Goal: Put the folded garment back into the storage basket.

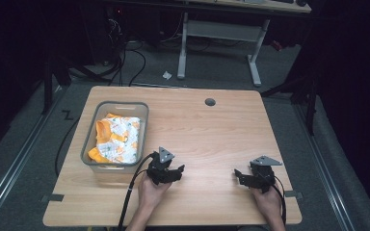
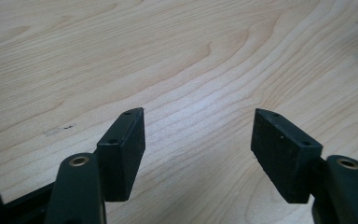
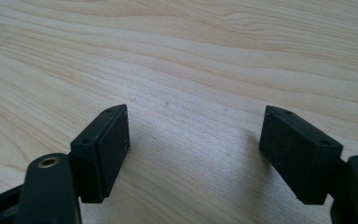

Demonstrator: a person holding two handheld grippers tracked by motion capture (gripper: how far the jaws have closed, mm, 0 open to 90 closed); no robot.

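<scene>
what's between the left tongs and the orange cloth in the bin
The bin's near wall. The orange cloth lies inside the grey bin, behind and to the left of the left tongs, which are open over bare table. Reaching in from above looks unobstructed.

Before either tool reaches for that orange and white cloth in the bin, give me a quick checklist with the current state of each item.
1. Left tool open, nothing between its jaws: ok.
2. Right tool open and empty: ok.
3. Orange and white cloth lying inside the grey bin, top uncovered: ok.
4. Path from left tool to bin free of other things on the table: ok.
5. Left tool's cable trailing off the near edge, away from the bin: ok.
6. How the cloth is folded underneath, for a graspable edge: cannot tell.
</scene>
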